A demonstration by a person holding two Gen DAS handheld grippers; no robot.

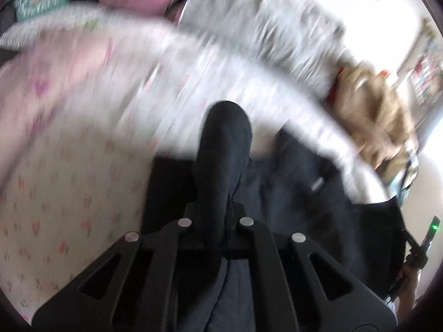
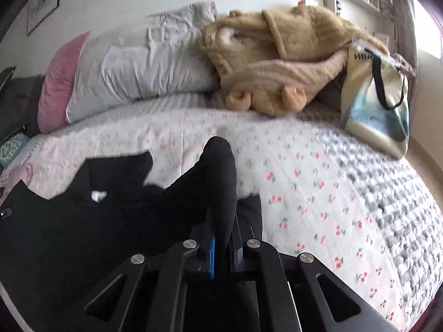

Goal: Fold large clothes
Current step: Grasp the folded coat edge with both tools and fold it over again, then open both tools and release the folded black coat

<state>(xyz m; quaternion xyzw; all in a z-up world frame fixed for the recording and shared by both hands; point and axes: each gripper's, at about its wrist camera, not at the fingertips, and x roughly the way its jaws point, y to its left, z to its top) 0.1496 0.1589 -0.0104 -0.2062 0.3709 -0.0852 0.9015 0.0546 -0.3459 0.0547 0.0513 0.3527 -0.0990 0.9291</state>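
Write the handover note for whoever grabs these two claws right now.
Left claw: shut on the black garment, view blurred.
Right claw: shut on the same black garment.
Garment hangs between both claws, partly spread over the cherry-print bedspread.
Done: both ends gripped. No finished fold shows.
Left: lay it flat and fold, away from the tan fleece pile and tote bag.

Two pillows (image 2: 138, 66) – one bag (image 2: 379, 105)
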